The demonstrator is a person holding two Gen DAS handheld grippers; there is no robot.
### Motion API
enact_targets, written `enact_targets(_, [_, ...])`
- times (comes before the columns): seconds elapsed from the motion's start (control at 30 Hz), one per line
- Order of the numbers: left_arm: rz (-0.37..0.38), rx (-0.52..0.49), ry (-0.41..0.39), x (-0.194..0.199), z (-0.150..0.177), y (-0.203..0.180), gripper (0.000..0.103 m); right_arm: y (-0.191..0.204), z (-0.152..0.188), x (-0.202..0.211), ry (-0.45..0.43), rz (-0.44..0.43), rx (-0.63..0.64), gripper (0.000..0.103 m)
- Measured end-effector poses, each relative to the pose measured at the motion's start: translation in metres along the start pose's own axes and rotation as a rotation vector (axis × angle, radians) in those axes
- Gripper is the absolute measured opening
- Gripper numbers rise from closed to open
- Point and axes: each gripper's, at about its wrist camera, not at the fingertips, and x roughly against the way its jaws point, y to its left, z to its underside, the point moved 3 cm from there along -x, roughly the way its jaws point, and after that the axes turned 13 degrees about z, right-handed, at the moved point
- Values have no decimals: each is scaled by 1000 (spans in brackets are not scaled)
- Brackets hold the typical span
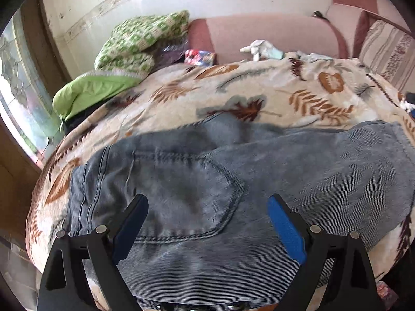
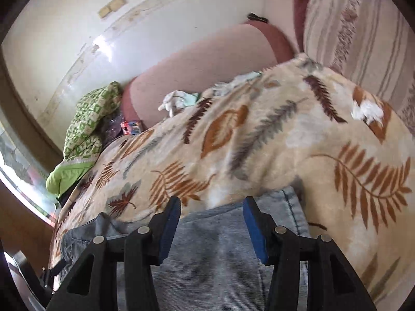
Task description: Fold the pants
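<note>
Left wrist view sits low and close over the jeans (image 1: pixel 233 181), looking forward between its two wide-spread fingers (image 1: pixel 285 230) across the leaf-print blanket (image 1: pixel 259 90) toward the pink sofa back (image 1: pixel 259 33) and the wall. Right wrist view rides close above the jeans' hem end (image 2: pixel 215 246), tilted so the blanket (image 2: pixel 285 134) slopes up to the right, facing the same sofa back (image 2: pixel 207 62). Both views share the green patterned cushion (image 1: pixel 140 39) (image 2: pixel 88 119) on the left, the white cloth bundle (image 1: pixel 256 48) (image 2: pixel 173 101) by the sofa back, and the striped cushion (image 1: pixel 386 51) (image 2: pixel 358 33) on the right.
</note>
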Motion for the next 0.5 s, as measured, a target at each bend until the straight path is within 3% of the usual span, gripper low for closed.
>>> enact_targets(0.2, [60,21,81,-22,23,6,93,-43,5,-21,121,-36,-176,54])
enact_targets(0.3, [48,-55,59,-19,26,-5,93,-35,9,-29,142,-33,-162,54])
enact_targets(0.5, [140,-61,31,-9,0,-9,93,-8,18,-58,199,-17,-111,54])
